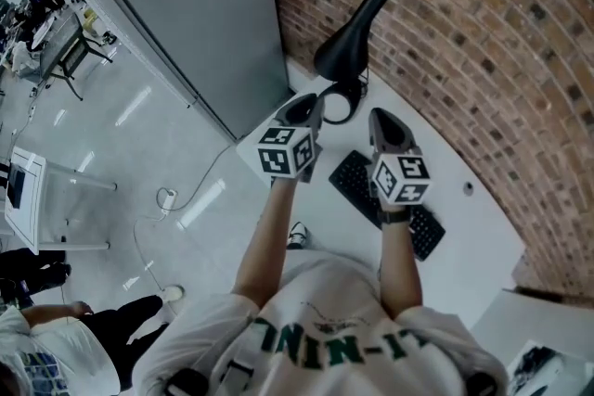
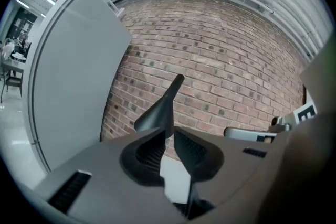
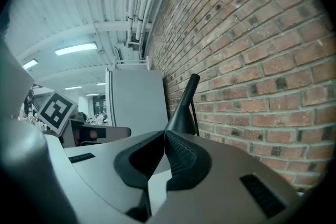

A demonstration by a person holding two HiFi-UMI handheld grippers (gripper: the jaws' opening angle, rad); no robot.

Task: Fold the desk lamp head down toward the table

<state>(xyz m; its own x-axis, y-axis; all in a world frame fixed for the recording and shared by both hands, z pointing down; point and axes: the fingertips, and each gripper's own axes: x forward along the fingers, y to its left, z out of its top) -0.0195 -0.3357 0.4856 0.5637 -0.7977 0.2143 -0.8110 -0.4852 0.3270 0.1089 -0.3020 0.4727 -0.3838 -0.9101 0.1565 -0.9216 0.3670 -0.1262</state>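
Head view: the lamp head (image 1: 355, 31) sits at the table's (image 1: 483, 241) far edge by the brick wall (image 1: 483, 32), long axis slanting up-right, wide mouth down-left. My forearms reach forward side by side, left gripper (image 1: 309, 111) nearest it, right gripper (image 1: 388, 127) over the keyboard (image 1: 422, 232). Left gripper view: jaws slightly apart, empty. Right gripper view: jaw tips together, holding nothing

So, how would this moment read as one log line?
black cone-shaped lamp head: raised, not folded | left gripper: slightly open, empty | right gripper: shut, empty
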